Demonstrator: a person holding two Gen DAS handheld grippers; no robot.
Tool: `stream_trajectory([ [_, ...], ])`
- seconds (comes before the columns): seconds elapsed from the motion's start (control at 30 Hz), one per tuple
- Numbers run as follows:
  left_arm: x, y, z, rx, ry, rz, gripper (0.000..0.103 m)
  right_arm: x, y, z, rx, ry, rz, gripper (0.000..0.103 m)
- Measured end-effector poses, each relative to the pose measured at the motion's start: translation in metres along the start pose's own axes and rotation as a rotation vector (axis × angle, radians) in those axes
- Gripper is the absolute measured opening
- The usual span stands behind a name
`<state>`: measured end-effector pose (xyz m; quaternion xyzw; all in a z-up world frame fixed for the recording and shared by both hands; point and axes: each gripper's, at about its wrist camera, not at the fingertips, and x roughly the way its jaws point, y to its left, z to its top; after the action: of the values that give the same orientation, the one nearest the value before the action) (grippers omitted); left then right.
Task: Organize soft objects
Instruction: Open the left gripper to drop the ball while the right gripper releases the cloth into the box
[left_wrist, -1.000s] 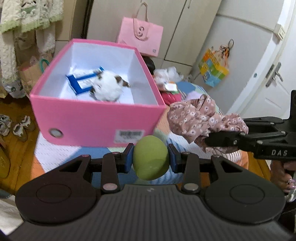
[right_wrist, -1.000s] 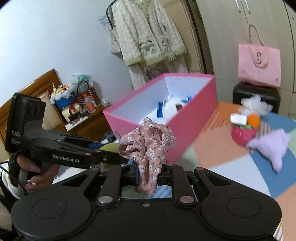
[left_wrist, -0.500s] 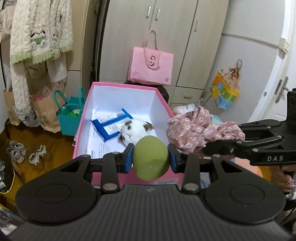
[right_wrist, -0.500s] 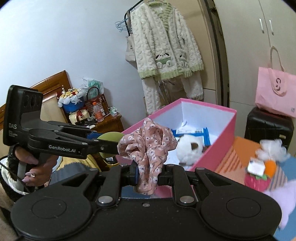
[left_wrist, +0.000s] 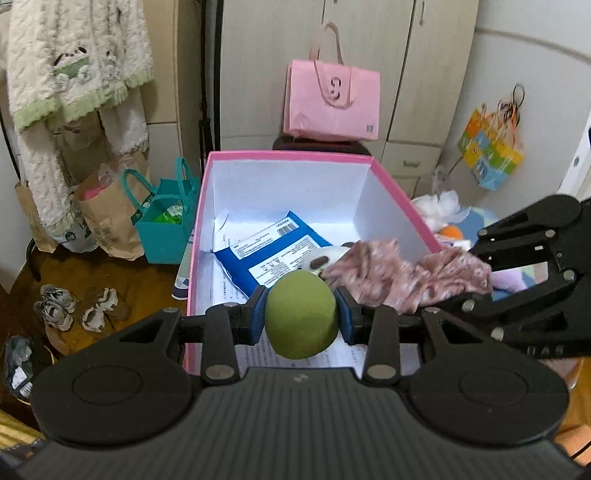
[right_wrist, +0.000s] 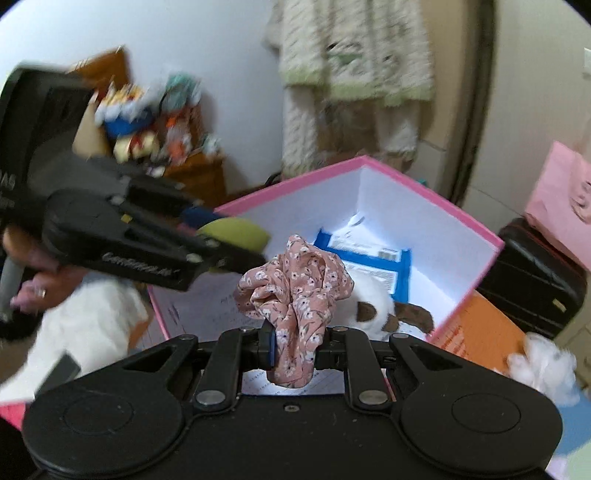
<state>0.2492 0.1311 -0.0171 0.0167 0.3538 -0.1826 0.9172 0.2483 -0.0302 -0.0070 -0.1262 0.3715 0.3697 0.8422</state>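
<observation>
Here both loads hang over the open top of the pink box (left_wrist: 284, 157), and that is the relation the coming move turns on: whatever a gripper lets go of drops straight inside. The left gripper (left_wrist: 301, 321) is clamped on a green foam ball (left_wrist: 301, 317), its 2 blue pads pressed against the ball's sides. Seen along the left fingers, the ball sits above the near end of the box floor, just in front of a blue packet (left_wrist: 273, 254) and a white-and-brown plush (left_wrist: 325, 258) lying in the box. The near wall passes below the ball, so I judge the ball to be inside the rim line and not short of it.

The right gripper (right_wrist: 293, 352) is closed narrowly on a pink floral scrunchie (right_wrist: 295, 291), which bunches up above the fingers and hangs a little below them. From the right wrist view the scrunchie lies above the near corner of the box, with the plush (right_wrist: 373, 310) just beyond it. In the left view the same scrunchie (left_wrist: 402, 277) sits to the right of the ball, across the box's right wall, so part of it may overhang that rim.

The 2 grippers are close side by side, the left one reaching in from the box's short end and the right one from its right side. I judge the left load better centred over the floor; the right may need to go a little further in before its jaws part. The right view is blurred, so its exact clearance above the rim cannot be told.
</observation>
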Motion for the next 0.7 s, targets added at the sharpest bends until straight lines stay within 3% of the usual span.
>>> stream_trajectory([
  [0.37,0.027,-0.009,0.008,0.108,0.043,0.095,0.039,0.050,0.000,0.013,-0.079,0.121,0.031,0.025],
  [0.57,0.031,-0.012,0.010,0.132,0.036,0.125,0.043,0.055,-0.001,0.012,-0.091,0.126,0.006,0.050],
  [0.7,0.030,-0.010,0.011,0.108,0.037,0.099,0.048,0.053,0.001,0.011,-0.090,0.121,-0.007,0.056],
])
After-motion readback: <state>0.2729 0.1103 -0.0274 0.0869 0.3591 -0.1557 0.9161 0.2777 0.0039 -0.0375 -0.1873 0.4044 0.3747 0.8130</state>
